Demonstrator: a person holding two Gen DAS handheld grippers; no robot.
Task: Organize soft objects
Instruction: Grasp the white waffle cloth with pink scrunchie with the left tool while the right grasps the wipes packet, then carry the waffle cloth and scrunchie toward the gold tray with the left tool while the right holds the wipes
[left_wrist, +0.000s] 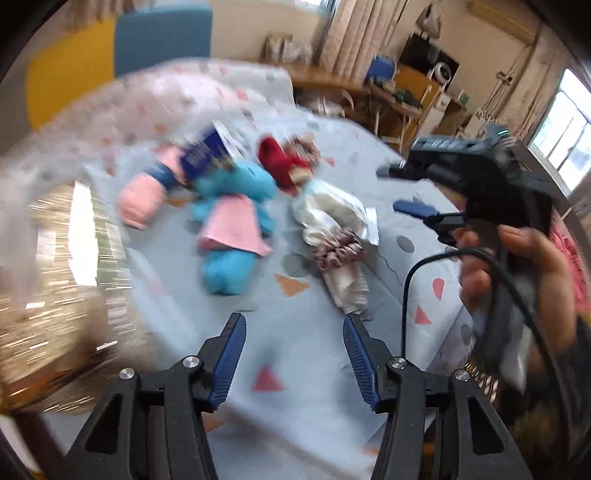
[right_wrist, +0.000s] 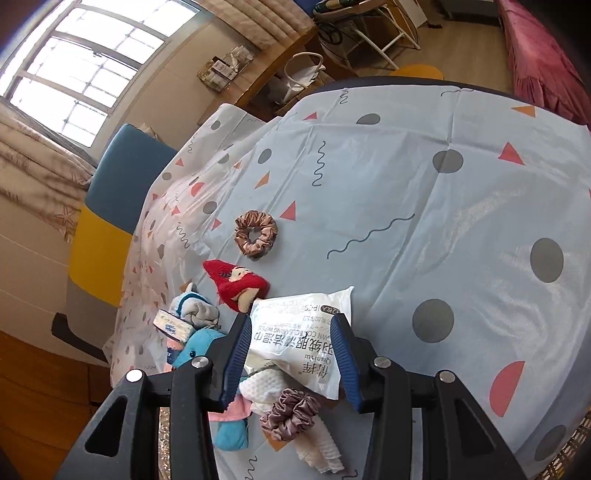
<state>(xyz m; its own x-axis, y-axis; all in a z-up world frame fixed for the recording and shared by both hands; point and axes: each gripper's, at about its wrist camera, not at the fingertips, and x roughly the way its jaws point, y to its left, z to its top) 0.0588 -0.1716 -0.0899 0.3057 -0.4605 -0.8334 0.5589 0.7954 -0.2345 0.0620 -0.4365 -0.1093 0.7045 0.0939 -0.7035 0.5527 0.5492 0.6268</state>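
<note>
— How many soft things are on the bench (right_wrist: 461, 206) right now?

— Two hair scrunchies for a start: a brown scrunchie (right_wrist: 256, 233) lying alone on the patterned cloth, and a mauve scrunchie (right_wrist: 290, 413) sitting on a folded white cloth (right_wrist: 317, 448) close to the near edge.

— And the toys?

— One blue plush toy (left_wrist: 231, 221) in a pink dress, one red knitted doll (right_wrist: 236, 282) beside it, and a pink roll (left_wrist: 142, 201) with a dark band at its other side. That side is blurred in the left view, so I can't be sure of more.

— Any packets?

— One white wipes packet (right_wrist: 299, 347), lying against the white cloth, and one small tissue pack (right_wrist: 173, 326) touching the blue toy. All of it is bunched together; only the brown scrunchie lies apart.

— Any container?

— Something woven and shiny (left_wrist: 62, 295) at the left edge, too smeared to see inside.

— The grippers?

— The left gripper (left_wrist: 293, 354) hovers over bare cloth, fingers spread wide, holding nothing. The right gripper (right_wrist: 291, 360) hangs above the wipes packet, fingers released too, the packet showing between them but not pinched.
</note>
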